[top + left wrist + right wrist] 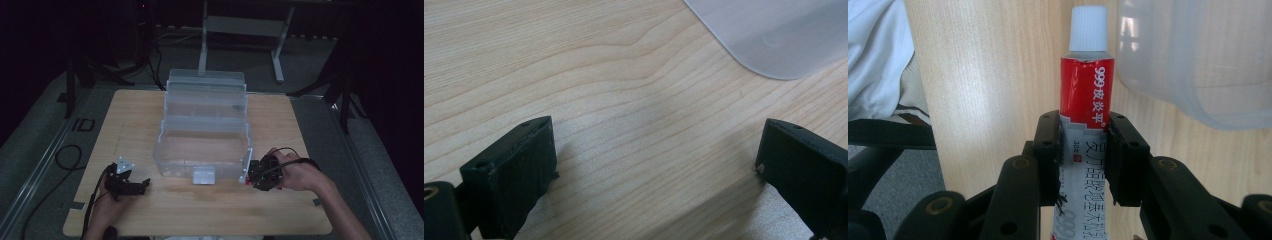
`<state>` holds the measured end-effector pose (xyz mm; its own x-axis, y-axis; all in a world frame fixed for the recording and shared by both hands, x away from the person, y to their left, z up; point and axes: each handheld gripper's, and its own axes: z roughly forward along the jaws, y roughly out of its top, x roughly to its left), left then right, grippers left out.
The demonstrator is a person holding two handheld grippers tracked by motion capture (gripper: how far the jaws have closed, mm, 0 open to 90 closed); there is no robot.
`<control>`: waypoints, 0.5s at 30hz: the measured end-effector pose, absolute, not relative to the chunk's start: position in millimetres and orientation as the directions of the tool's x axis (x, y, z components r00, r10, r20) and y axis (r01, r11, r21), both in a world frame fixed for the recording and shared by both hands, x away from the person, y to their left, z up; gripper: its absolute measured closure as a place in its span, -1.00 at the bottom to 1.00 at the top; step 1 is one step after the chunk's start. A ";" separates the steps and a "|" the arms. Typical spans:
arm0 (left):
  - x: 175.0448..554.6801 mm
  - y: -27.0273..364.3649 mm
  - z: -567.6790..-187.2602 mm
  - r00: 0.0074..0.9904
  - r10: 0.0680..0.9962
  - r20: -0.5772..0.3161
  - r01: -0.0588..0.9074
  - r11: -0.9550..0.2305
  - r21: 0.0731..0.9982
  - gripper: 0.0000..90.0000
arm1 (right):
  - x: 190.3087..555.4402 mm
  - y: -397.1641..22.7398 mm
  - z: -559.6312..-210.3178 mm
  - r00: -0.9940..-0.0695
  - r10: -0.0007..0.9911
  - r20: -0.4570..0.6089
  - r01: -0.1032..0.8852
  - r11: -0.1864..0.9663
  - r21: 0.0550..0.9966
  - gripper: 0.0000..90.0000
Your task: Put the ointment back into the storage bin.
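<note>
Red-and-white ointment tube (1087, 95) with a white cap, pinched mid-body by the right gripper (1083, 150) just beside the clear plastic organiser box (202, 135), could catch its wall and twist loose, while the left gripper (654, 165) rests spread over the wooden desk (574, 75).

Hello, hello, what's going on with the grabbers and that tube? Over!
Right gripper shut on red-and-white ointment tube with white cap. Left gripper open over wooden table. Clear plastic tiered box open, close beside tube.
</note>
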<state>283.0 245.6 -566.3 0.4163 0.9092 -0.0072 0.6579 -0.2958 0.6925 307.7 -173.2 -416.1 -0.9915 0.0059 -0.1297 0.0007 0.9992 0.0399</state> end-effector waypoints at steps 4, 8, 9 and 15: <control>283.0 245.5 -566.4 0.416 0.909 -0.007 0.658 -0.296 0.693 -0.93 | 309.1 -173.0 -409.4 -0.990 0.008 -0.140 0.003 0.999 0.040 0.55; 283.0 245.5 -566.4 0.416 0.909 -0.007 0.658 -0.296 0.693 -0.93 | 310.4 -172.8 -403.9 -0.989 0.008 -0.146 0.003 0.999 0.036 0.55; 283.0 245.6 -566.3 0.416 0.909 -0.007 0.658 -0.296 0.692 -0.93 | 310.8 -172.8 -402.4 -0.989 0.009 -0.147 0.004 0.999 0.035 0.55; 283.0 245.6 -566.3 0.417 0.909 -0.008 0.659 -0.296 0.692 -0.93 | 314.0 -172.0 -393.6 -0.987 0.007 -0.158 0.001 0.999 0.033 0.55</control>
<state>283.0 245.6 -566.3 0.4166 0.9091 -0.0079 0.6589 -0.2959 0.6916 314.0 -172.0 -393.6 -0.9874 0.0067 -0.1584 0.0015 0.9994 0.0334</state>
